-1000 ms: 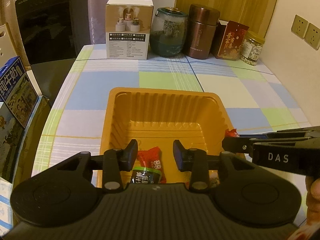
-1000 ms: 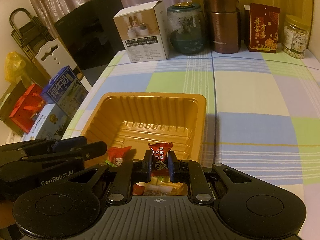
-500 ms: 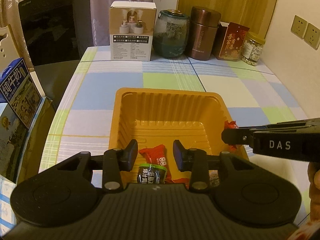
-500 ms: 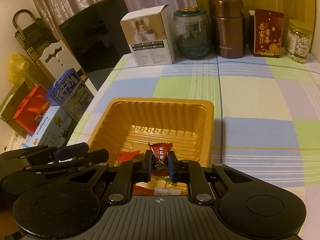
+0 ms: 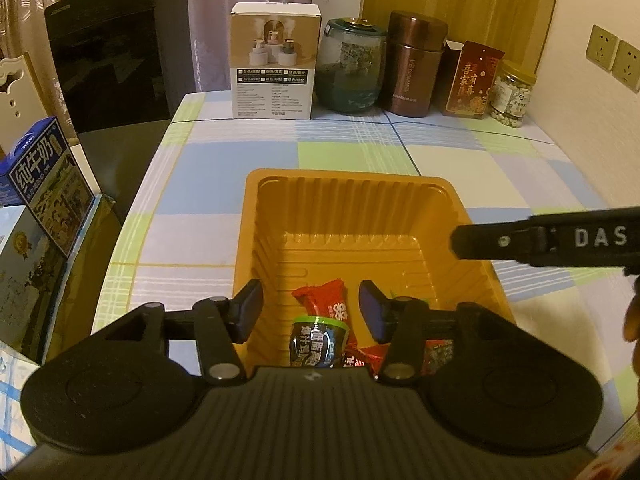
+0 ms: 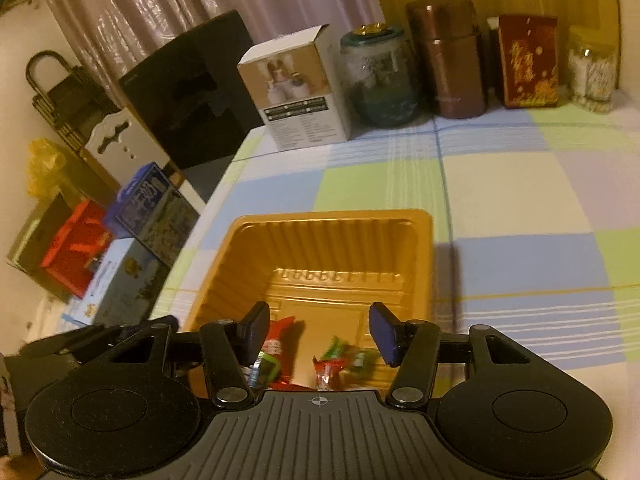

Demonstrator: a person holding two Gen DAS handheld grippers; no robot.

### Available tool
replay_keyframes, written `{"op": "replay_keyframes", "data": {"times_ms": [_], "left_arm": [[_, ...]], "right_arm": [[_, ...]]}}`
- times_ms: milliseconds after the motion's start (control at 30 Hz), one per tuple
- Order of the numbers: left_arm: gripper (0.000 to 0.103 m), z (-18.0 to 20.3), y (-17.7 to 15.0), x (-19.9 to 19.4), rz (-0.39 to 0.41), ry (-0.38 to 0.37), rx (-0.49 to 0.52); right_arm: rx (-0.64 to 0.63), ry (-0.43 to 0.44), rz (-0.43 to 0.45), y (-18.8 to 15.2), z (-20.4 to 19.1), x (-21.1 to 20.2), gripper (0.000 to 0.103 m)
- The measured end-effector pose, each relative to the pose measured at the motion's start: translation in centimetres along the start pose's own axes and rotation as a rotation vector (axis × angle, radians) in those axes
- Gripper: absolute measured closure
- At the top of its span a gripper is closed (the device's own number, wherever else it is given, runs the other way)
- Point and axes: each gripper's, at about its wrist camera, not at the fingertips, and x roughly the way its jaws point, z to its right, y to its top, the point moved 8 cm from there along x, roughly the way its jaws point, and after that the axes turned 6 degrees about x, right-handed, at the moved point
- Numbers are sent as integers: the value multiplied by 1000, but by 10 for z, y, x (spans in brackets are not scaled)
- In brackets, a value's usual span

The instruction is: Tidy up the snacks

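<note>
An orange plastic tray [image 5: 352, 179] sits on the checked tablecloth and holds several wrapped snacks. Just above its near end is my left gripper [image 5: 310, 309]. Its jaws are opening, and nothing is pressed between them. Below them lie a red packet [image 5: 325, 303] and a green-and-black packet [image 5: 317, 345]. One finger of my right gripper [image 5: 520, 241] reaches in over the tray's right rim. In the right wrist view my right gripper [image 6: 320, 330] is also opening over the tray [image 6: 332, 216]. A blurred red-and-green candy [image 6: 340, 362] lies loose below it, beside a red packet [image 6: 280, 332].
Along the table's far edge stand a white box [image 5: 276, 60], a glass jar [image 5: 350, 68], a brown canister [image 5: 414, 64], a red pouch [image 5: 472, 78] and a nut jar [image 5: 512, 94]. A black chair back [image 5: 116, 52] and milk cartons [image 5: 44, 172] line the left side. A wall is on the right.
My right gripper has opened and let go of the red candy, which now lies in the tray. My left gripper's jaws have spread wider. Both hands stayed about where they were.
</note>
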Motion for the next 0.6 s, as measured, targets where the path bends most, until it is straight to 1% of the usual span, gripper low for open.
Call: {"op": "replay_keyframes", "data": {"times_ms": [100,133,200,233,267,400,467,600], "left_arm": [[50,0,-3,-5,0,6,-8],[47,1,-3,-8,1,7,-9],[37,1,-5,-14,6,14,-9],[27,2,-6,-18,11,21,-11],[20,2,-7,-23,18,25,-13],[13,5,-13,-43,31,33,-14],[8,6,-17,-55,38,42,-11],[4,10,-26,-80,50,46,-15]], "right_arm": [[-27,-29,19,-2,2,-12,48],[-25,-34,23,-3,3,-15,48],[-16,-48,30,-6,7,-24,48],[-17,-59,32,-8,8,-28,48],[-21,-70,36,-10,10,-33,48],[-28,-94,38,-23,12,-54,48],[-15,-98,40,-31,14,-65,47],[-7,-105,32,-47,12,-83,44]]}}
